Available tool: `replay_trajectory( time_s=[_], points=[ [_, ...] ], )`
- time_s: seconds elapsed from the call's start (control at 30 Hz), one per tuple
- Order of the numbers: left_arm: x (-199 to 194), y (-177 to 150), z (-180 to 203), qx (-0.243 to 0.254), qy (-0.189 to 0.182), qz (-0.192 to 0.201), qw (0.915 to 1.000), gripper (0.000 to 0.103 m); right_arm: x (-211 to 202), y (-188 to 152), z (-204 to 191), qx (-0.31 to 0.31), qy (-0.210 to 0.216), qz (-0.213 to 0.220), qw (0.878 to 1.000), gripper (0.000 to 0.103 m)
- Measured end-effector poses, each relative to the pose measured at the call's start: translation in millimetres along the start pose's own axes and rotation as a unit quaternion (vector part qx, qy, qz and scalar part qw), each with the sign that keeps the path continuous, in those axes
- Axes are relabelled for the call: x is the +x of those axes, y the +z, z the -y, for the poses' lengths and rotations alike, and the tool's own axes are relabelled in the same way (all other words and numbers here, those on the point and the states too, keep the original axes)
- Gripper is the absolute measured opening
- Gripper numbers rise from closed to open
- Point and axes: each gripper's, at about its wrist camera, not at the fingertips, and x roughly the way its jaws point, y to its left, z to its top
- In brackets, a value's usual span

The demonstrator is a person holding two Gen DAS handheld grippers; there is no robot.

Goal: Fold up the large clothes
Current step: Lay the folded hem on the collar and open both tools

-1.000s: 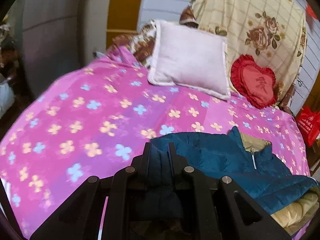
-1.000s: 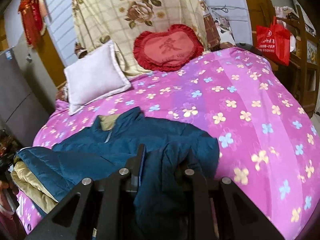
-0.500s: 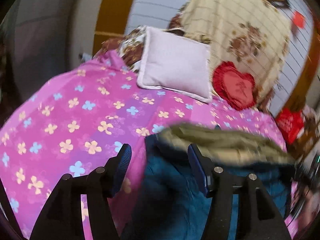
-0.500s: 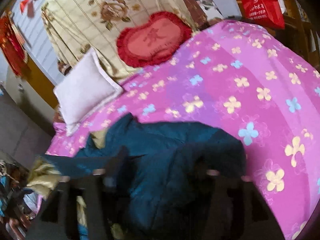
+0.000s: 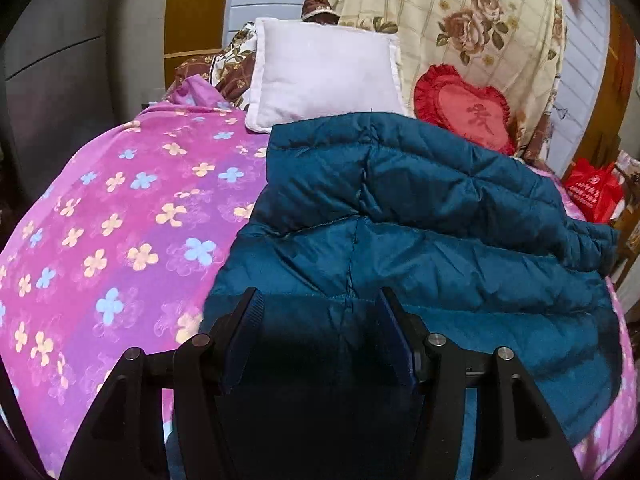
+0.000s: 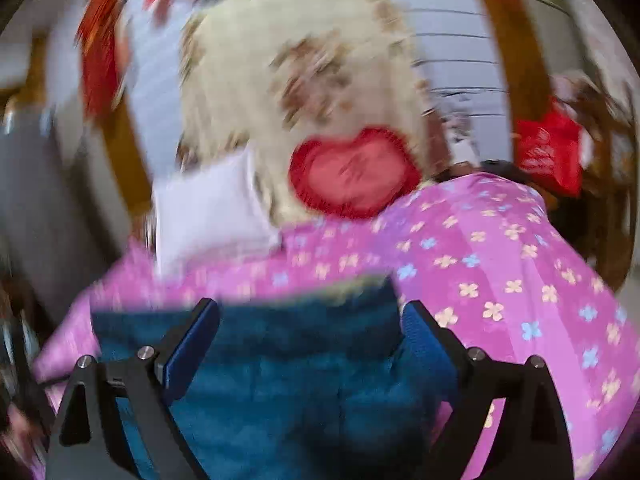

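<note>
Left wrist view: left gripper [image 5: 320, 320] spread wide, jaws parted, nothing clamped; blue padded fingers [image 5: 244, 336] standing either side of the near hem of the teal down jacket [image 5: 420, 224], contact with the cloth not determinable; jacket lying back-side up on the pink flowered bedspread [image 5: 120, 220], quilted bulk bunched toward the headboard side, probably laid so for a flat, seam-centred start to a fold; open jaws judged suited to a fresh grasp of the hem; beyond the jacket, white pillow [image 5: 324, 76] and red heart cushion [image 5: 464, 108] leaning against a cream rose-print quilt [image 5: 460, 20]; far edge of the jacket close under both cushions, leaving little free bedspread beyond for spreading; red bag [image 5: 592, 192] to the right of the jacket, off the bed; bedspread left of the jacket bare of other items. Right wrist view: heavily motion-blurred; right gripper [image 6: 312, 328] likewise spread, jaws apart, no cloth pinched; jacket [image 6: 288, 368] filling the space between and below the fingers; edge detail lost to blur; heart cushion [image 6: 352, 172] and pillow [image 6: 208, 208] beyond the jacket; bedspread [image 6: 500, 280] open to the right of the jacket, the likeliest room for laying a folded panel.
</note>
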Motion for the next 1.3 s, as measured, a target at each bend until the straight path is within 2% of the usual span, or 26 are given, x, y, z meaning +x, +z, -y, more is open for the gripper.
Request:
replay_trajectory(
  time_s=[0.1,0.2,0.3,0.47,0.67,0.77,0.93,1.0,1.1,1.2,1.3],
  points=[
    [17.6,2.3,3.7,0.000,0.019,-0.009,0.9998,0.039,38.6,-17.2,-26.6,-0.060,0.001,-0.052,0.997,0.095],
    [32.6,4.0,7.1,0.006,0.042,-0.012,0.9990,0.039,86.2,-29.6,-36.2,-0.078,-0.014,-0.099,0.992,0.095],
    [40.7,4.6,8.0,0.008,0.056,0.001,0.9984,0.039,134.9,-41.8,-35.8,-0.088,-0.061,-0.149,0.983,0.095],
    [47.9,5.3,14.1,0.019,0.069,0.017,0.9973,0.040,174.8,-52.3,-19.4,-0.045,-0.086,-0.163,0.982,0.096],
    [50.8,3.0,13.5,0.024,0.071,0.018,0.9970,0.040,176.3,-53.0,-20.4,-0.042,-0.101,-0.168,0.980,0.096],
    [51.0,3.1,11.7,0.020,0.068,0.016,0.9973,0.040,149.8,-46.3,-28.3,-0.033,-0.083,-0.141,0.986,0.096],
    [51.3,3.0,11.1,0.019,0.068,0.015,0.9974,0.040,119.6,-27.8,-68.2,-0.047,-0.002,-0.098,0.994,0.096],
    [51.3,3.0,11.5,0.018,0.067,0.015,0.9975,0.040,122.1,-25.1,-92.6,-0.069,0.029,-0.106,0.992,0.096],
    [51.5,2.7,11.4,0.018,0.067,0.015,0.9975,0.040,135.6,-31.1,-130.1,-0.110,0.051,-0.122,0.985,0.096],
    [51.7,2.6,11.2,0.019,0.067,0.016,0.9974,0.041,156.7,-42.7,-157.7,-0.147,0.045,-0.136,0.979,0.096],
    [52.9,2.6,10.9,0.015,0.063,0.019,0.9977,0.042,180.1,-51.2,-161.9,-0.144,0.034,-0.161,0.976,0.096]
  ],
)
